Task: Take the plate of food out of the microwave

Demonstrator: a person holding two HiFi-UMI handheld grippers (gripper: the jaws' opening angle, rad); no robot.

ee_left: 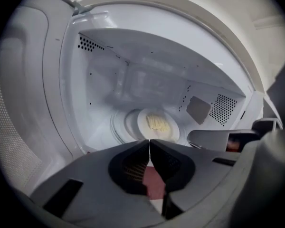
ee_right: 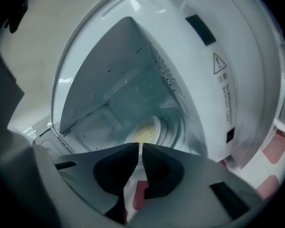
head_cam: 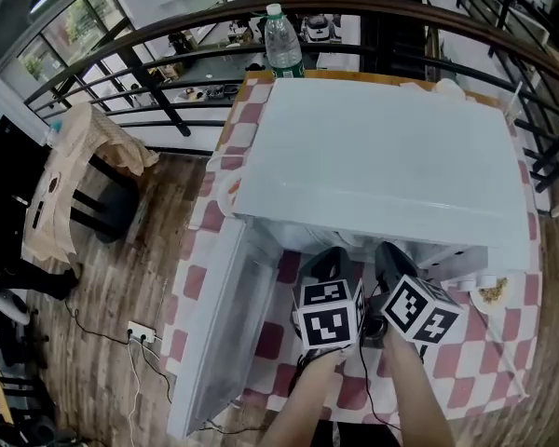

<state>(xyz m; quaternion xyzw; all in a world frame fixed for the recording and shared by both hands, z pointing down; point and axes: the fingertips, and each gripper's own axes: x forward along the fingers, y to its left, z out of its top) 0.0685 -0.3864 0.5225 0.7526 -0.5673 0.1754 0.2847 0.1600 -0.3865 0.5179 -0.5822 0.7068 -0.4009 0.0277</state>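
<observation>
Seen from above, the white microwave (head_cam: 382, 156) hides its own cavity, and only its door (head_cam: 219, 333), swung open at the left, shows. The left gripper (ee_left: 149, 142) view looks inside. The plate of food (ee_left: 157, 124) sits on the turntable, well beyond jaws that are pressed together on nothing. The right gripper (ee_right: 138, 146) view shows that plate too, past jaws a slit apart and empty.

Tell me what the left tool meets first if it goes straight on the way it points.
Probably the plate of food inside the microwave: it lies straight beyond the left tool, nothing between. Depth is unclear.
</observation>
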